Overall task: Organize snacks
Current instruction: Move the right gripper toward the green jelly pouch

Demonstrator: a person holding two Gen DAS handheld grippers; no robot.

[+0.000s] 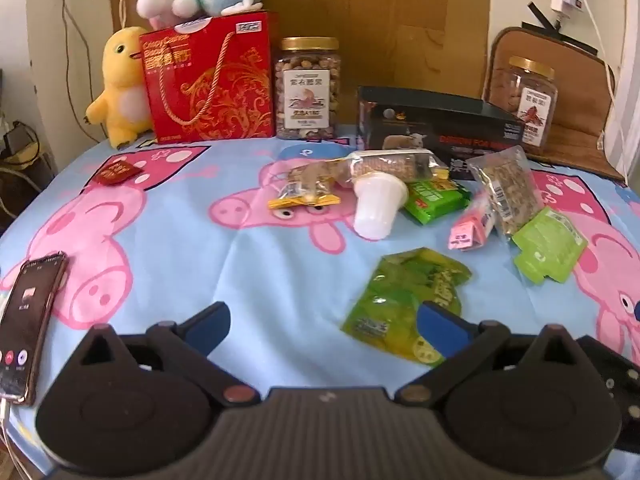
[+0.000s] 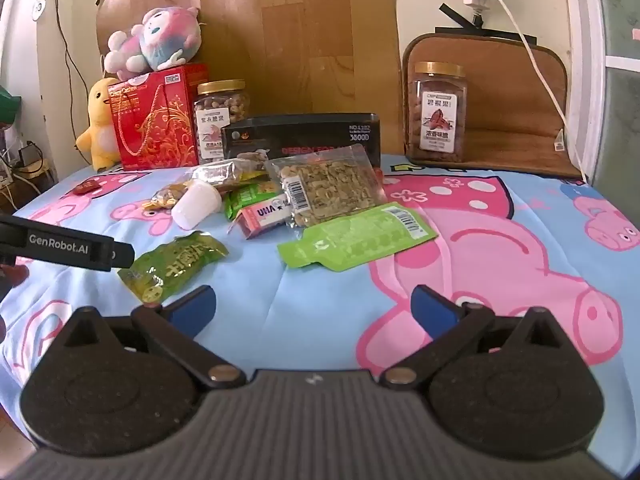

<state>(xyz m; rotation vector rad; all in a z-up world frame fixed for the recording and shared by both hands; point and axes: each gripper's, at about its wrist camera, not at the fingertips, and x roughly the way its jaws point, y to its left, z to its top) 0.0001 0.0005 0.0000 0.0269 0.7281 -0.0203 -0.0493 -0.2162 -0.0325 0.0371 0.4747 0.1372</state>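
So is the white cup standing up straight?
No, the white cup is tipped over on its side on the tablecloth, beside the green packet.

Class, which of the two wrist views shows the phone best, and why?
The left wrist view. The phone lies at the left edge of the cloth, screen lit and facing up, beside the left tool. The right wrist view does not show it at all.

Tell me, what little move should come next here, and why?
Probably ease the left gripper forward and right to straddle the yellow-green snack pouch. Both grippers are open and empty, and that pouch lies loose on the cloth, nearest its right fingertip.
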